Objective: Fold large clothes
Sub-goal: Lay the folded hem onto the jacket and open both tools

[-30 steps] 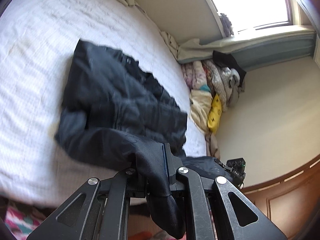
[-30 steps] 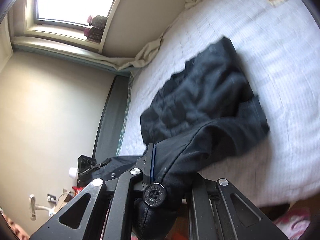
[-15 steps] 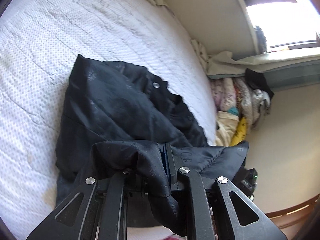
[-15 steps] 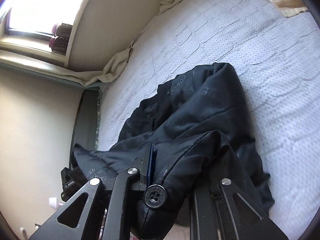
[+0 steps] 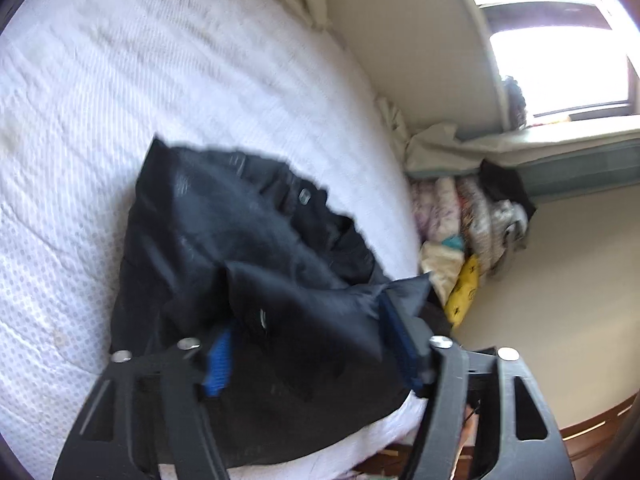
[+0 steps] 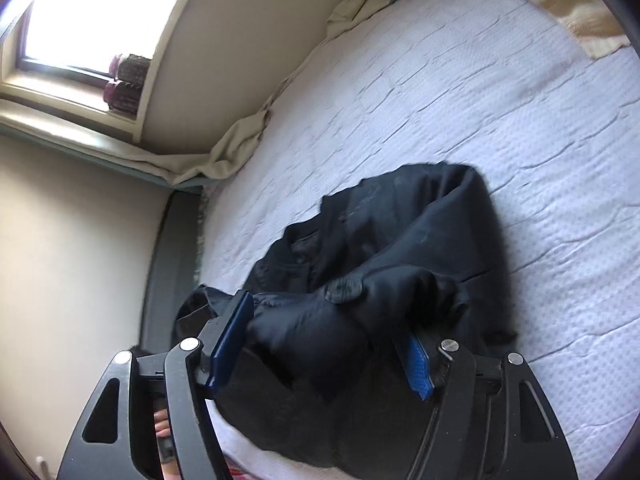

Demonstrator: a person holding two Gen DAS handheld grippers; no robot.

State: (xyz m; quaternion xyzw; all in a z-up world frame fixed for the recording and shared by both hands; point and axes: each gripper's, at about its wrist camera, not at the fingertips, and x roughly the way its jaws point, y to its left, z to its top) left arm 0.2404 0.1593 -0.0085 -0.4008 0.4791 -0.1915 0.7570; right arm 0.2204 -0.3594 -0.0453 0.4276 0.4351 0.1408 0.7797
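Lying bunched at the lower centre of both views, the black jacket (image 5: 224, 240) is resting on the white bed (image 5: 100, 100). The left gripper (image 5: 308, 344) and right gripper (image 6: 328, 344) are both standing apart, their jaws having just been opening, with a jacket fold sitting loose between the blue pads (image 6: 418, 364).

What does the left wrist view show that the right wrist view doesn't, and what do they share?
Only the left wrist view shows the pile of mixed clothes beside the bed, including a yellow piece.

Only the right wrist view shows a large round button on the jacket and a yellowish blanket at the bed's far end.

Both show the black jacket bunched on the white bedspread, the window, and an open gripper: the left gripper and right gripper have just been opening, with jacket fabric lying loose between the blue pads.
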